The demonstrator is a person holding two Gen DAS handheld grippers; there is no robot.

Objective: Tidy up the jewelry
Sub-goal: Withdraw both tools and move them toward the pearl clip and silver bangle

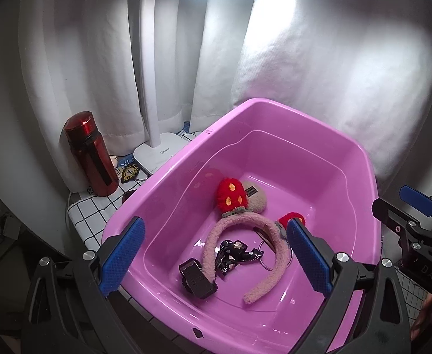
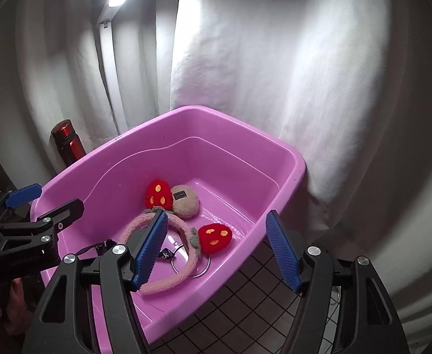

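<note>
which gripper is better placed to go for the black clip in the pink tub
Left, probably. The left gripper hangs open over the pink tub, and the black clip lies between its fingers in the left wrist view. The right gripper straddles the tub's right rim.

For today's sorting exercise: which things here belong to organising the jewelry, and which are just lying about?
Job: tub, headband, lanyard, ring, black clip.
Lying about: red bottle, lamp, patch, curtain.

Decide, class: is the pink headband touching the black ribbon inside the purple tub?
Touching. The left wrist view shows the black ribbon lying inside the pink headband's arc and over its band, on the purple tub's floor.
</note>
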